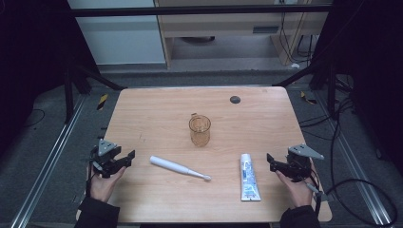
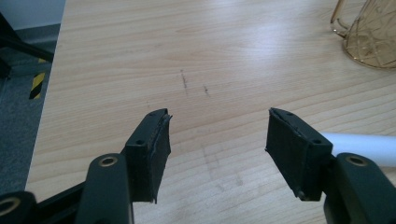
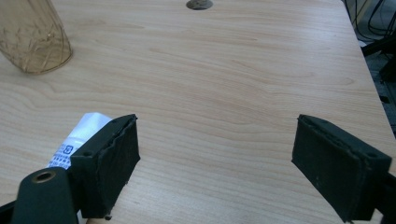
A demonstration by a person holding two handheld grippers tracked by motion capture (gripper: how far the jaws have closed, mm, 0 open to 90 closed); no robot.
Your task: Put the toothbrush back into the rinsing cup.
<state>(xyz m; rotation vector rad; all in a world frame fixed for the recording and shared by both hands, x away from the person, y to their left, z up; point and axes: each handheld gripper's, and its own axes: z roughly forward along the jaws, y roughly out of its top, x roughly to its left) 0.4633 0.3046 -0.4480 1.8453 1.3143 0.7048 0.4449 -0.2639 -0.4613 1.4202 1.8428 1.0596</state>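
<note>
An amber glass cup [image 1: 199, 130] with a small handle stands upright at the middle of the wooden table [image 1: 157, 104]. In front of it lies a white electric toothbrush [image 1: 179, 167], head toward the right. A white toothpaste tube [image 1: 248, 177] lies lengthwise to its right. My left gripper [image 1: 127, 157] rests at the table's left edge, open and empty, left of the toothbrush handle [image 2: 362, 145]. My right gripper [image 1: 271, 161] sits near the right edge, open and empty, just right of the tube [image 3: 80, 136]. The cup shows in both gripper views [image 2: 366, 32] [image 3: 32, 37].
A dark round grommet [image 1: 235, 99] is set into the table's far side, also visible in the right gripper view [image 3: 199, 4]. Black frame bars [image 1: 95, 76] and cables [image 1: 351, 180] surround the table on the grey floor. Faint pencil marks [image 2: 184, 80] lie ahead of the left gripper.
</note>
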